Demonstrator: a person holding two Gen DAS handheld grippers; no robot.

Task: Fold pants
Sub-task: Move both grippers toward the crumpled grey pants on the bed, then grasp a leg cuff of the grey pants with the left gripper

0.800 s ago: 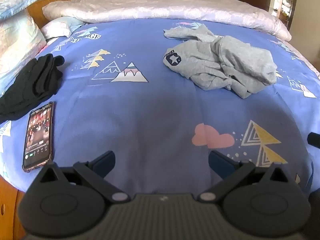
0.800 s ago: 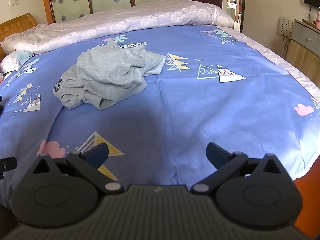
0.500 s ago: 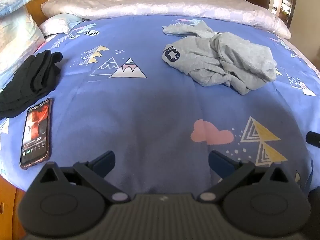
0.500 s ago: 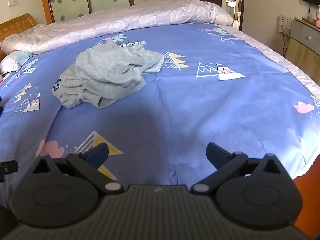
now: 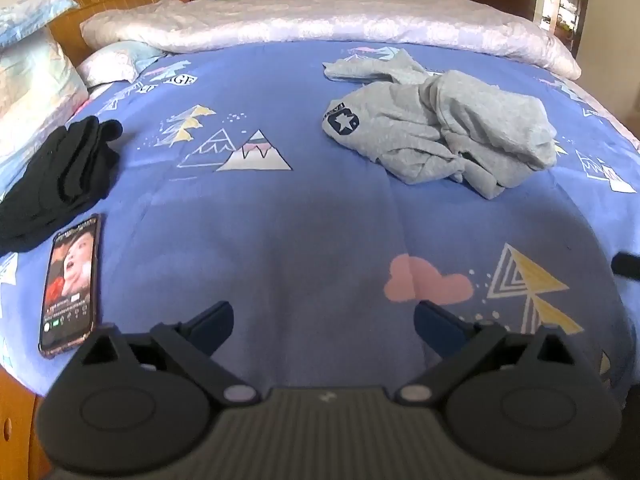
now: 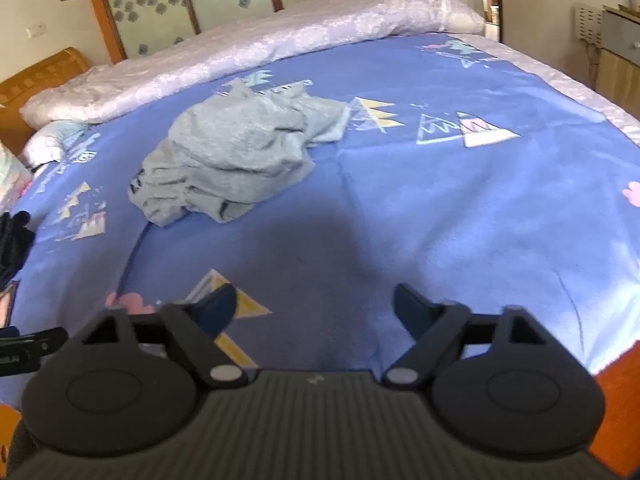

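Grey pants (image 5: pixel 440 128) with a dark star patch lie crumpled in a heap on the blue patterned bedspread (image 5: pixel 304 220), far ahead and right of my left gripper (image 5: pixel 322 326), which is open and empty near the bed's front edge. In the right wrist view the pants (image 6: pixel 240 156) lie ahead and to the left of my right gripper (image 6: pixel 314 306), also open and empty above the bedspread (image 6: pixel 440 208).
A phone (image 5: pixel 70 280) with a lit screen lies at the left near the front edge. A black garment (image 5: pixel 60 176) lies behind it. Pillows (image 5: pixel 36 80) and a rolled pale quilt (image 5: pixel 320 20) line the back. A wooden cabinet (image 6: pixel 616 60) stands at the right.
Both grippers have moved forward over the bed toward the pants, and the right one has tilted. Both stay open.
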